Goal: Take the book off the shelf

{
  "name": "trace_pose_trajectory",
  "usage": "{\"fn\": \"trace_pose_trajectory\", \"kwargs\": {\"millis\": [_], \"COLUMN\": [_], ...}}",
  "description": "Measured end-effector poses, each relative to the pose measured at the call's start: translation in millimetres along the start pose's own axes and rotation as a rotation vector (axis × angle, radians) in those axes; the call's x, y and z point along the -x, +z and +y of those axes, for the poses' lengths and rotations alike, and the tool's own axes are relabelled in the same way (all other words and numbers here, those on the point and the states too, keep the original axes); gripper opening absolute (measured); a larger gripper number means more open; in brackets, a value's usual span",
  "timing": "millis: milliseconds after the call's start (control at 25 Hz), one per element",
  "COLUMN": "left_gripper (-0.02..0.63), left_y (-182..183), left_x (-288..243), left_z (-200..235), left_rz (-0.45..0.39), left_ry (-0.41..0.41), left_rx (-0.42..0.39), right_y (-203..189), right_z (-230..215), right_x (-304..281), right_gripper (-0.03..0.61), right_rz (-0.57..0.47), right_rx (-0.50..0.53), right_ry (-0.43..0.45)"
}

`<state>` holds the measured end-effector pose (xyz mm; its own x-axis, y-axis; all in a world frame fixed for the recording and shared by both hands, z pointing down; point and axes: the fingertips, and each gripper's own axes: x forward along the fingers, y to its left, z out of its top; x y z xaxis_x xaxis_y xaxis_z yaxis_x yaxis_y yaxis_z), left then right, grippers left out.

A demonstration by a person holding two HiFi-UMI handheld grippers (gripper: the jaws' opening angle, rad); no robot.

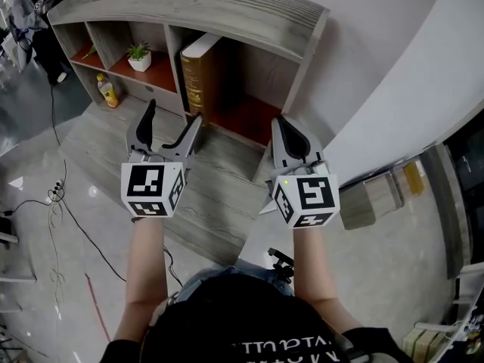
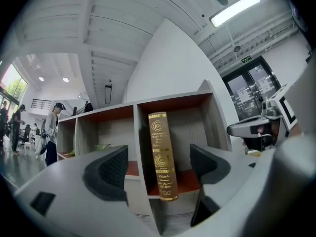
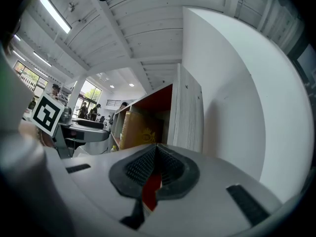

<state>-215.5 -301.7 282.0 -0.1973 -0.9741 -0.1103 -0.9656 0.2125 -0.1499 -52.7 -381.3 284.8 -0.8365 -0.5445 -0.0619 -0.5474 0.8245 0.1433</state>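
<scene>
A thick brown book with gold lettering stands upright in the right compartment of the grey wooden shelf, against its left divider. In the left gripper view the book's spine shows between the two jaws, some way ahead and apart from them. My left gripper is open, held just in front of the book. My right gripper is shut with nothing in it, in front of the shelf's right side wall. The book's cover shows to the left in the right gripper view.
A small potted plant stands in the middle compartment. A yellow bottle stands on the floor by the shelf's left end. A white wall runs along the right. Cables lie on the floor at left. People stand far behind.
</scene>
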Motion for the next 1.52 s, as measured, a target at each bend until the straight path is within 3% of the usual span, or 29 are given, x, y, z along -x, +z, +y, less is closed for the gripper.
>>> {"fn": "trace_pose_trajectory", "kwargs": {"millis": [360,840,1200,1520], "left_gripper": [0.382,0.382,0.382,0.382], "left_y": [-19,-27,-27,-37], "left_x": [-24,-57,-90,-115], "left_z": [-5,-7,-11,-18], "left_rz": [0.021,0.043,0.039,0.076], "left_ry": [-0.05,-0.211,-0.247,-0.226], "left_rx": [0.046,0.035,0.071,0.067], "right_y": [-12,-12,-6,-2], "right_z": [-10,-19,-34,-47], "right_x": [-2,13,31,34], "right_gripper": [0.012,0.012,0.012,0.012], "right_rz": [0.029,0.057,0.065,0.067], "right_rx": [-0.003,-0.039,-0.015,-0.001], "right_ry": [-0.06,-0.286,-0.413,-0.464]}}
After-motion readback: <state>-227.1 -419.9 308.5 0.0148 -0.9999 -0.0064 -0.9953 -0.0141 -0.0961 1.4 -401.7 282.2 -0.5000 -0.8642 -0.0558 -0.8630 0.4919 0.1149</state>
